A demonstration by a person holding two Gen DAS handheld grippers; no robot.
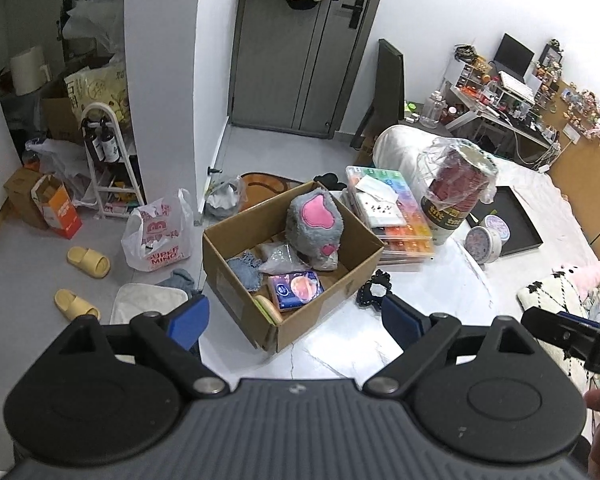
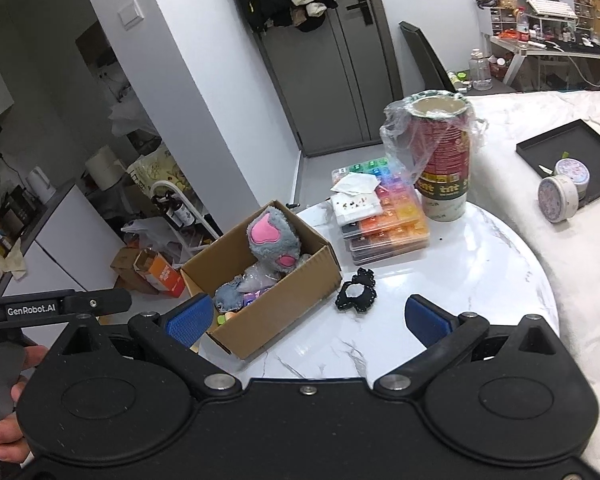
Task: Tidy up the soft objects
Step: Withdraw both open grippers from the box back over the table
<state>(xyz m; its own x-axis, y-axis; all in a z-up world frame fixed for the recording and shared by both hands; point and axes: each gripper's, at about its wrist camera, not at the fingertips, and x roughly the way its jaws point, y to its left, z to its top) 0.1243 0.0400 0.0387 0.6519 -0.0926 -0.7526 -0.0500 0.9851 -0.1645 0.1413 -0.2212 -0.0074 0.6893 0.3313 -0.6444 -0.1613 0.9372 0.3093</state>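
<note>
Lying flat on the white marble desk (image 2: 480,264), a black scrunchie (image 2: 356,293) sits just off the right corner of the cardboard box (image 2: 284,312), apart from it. In the right wrist view it lies at about 12 o'clock from the right gripper (image 2: 307,320), ahead of the blue pads (image 2: 426,322); those jaws stand wide and hold nothing. In the left wrist view the scrunchie (image 1: 374,292) shows at about 1 o'clock from the left gripper (image 1: 296,320), whose jaws are likewise wide and empty.

Inside the box (image 1: 320,320) a grey plush (image 1: 314,224) with pink patches leans against the far wall. Beside it lie a blue knit piece (image 1: 244,270), a clear bag (image 1: 278,260), a tissue pack (image 1: 296,290) and a sponge (image 1: 268,308) at the near corner.

At 1 o'clock from the box, stacked rainbow organizers (image 2: 384,216) carry a folded white cloth (image 2: 356,200). Just right of them stands a tube of paper cups (image 2: 444,156) in loose plastic. Farther right, a round tin (image 2: 558,196) leans beside a black tray (image 2: 540,148) on the bed.
</note>
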